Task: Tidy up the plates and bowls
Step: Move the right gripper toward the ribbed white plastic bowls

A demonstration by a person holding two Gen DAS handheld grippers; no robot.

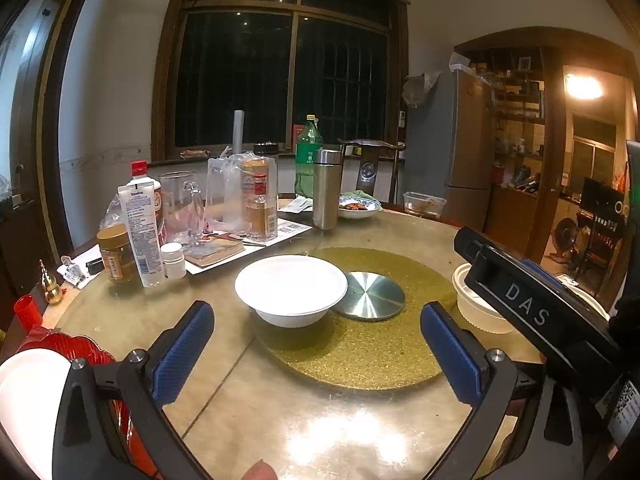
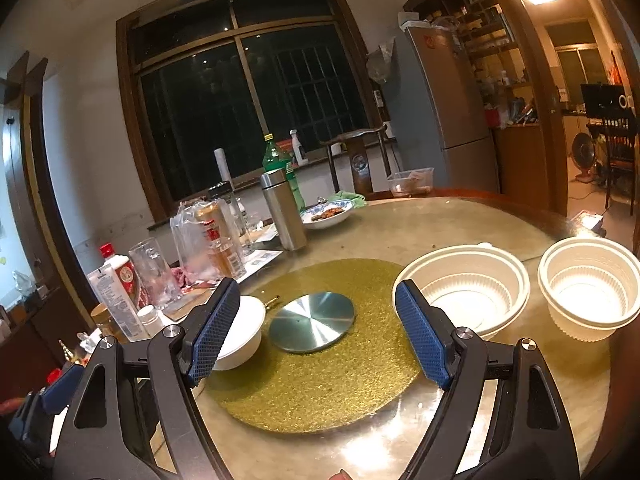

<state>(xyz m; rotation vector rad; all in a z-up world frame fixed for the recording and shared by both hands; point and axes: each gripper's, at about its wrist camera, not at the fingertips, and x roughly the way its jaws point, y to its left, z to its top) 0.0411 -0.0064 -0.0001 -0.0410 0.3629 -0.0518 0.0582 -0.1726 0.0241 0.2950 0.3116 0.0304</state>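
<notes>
Both wrist views look low and close across the round glass worktop (image 1: 320, 420) toward the dark window (image 1: 280, 80), sharing the gold glitter mat (image 2: 312, 384).

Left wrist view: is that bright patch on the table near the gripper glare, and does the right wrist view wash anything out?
Left wrist view: yes, lamp glare on the glossy table, just ahead of the open left gripper; the white bowl stays readable. Right wrist view: the far ribbed bowl is blown out inside, and straight edges bow from fisheye.

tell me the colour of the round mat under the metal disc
Glittery gold-green mat, clearest in the right wrist view.
</notes>
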